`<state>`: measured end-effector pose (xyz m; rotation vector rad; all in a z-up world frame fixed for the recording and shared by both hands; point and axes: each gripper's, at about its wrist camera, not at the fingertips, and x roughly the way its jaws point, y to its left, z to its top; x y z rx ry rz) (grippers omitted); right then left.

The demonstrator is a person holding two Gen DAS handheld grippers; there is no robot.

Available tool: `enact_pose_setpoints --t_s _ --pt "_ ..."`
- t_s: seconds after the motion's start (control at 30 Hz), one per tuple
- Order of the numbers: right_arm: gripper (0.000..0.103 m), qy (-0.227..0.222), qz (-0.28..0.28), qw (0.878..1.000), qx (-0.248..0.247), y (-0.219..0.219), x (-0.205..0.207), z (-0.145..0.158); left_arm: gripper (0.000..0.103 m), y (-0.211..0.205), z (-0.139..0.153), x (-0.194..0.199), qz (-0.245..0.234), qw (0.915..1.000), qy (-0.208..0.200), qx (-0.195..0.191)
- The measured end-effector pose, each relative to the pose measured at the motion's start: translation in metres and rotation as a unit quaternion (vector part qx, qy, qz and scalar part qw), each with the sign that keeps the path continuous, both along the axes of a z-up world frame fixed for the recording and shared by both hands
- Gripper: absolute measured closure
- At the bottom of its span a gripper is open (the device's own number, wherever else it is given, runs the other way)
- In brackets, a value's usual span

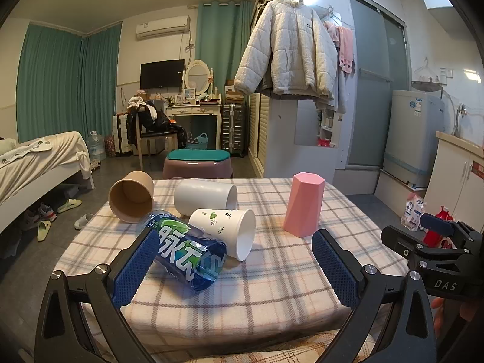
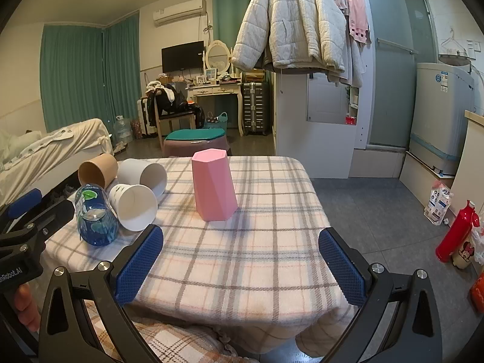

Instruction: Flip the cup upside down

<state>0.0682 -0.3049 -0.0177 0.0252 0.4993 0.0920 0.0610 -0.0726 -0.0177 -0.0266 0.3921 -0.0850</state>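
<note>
Cups lie far left on the table [image 2: 272,242]; we judge the white paper cup [image 1: 225,231] light and crushable, so grip mid-wall gently, left gripper [image 1: 236,269] and right gripper [image 2: 240,264] both wide apart, empty.

This is a home, a small one-room flat where people sleep, wash and dress in the same space. The landmark is the table with a plaid cloth [image 2: 257,242]. Left of it stands a bed [image 1: 39,157] with slippers [image 1: 69,205] beside it on the floor. Behind the table are a white dressing table with an oval mirror [image 1: 196,103], a television [image 1: 161,74], green curtains [image 1: 60,84] and an air conditioner [image 1: 163,27]. Above and behind the table hangs a padded jacket [image 1: 290,48]. Right of the table are a washing machine [image 1: 414,133] and a glass sliding door [image 1: 378,75].
</note>
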Motion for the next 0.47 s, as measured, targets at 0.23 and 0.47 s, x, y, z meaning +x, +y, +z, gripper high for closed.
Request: enact_pose_setpoints --t_s 0.23,0.47 --pt "0.000 0.002 0.001 1.000 0.001 0.0008 0.0006 -0.0016 0.000 0.0001 0.0004 0.0000 0.001 1.0000 0.001 0.002" --pt "0.000 0.002 0.001 1.000 0.000 0.0013 0.0004 -0.0025 0.000 0.0008 0.0006 -0.0009 0.003 1.0000 -0.005 0.003"
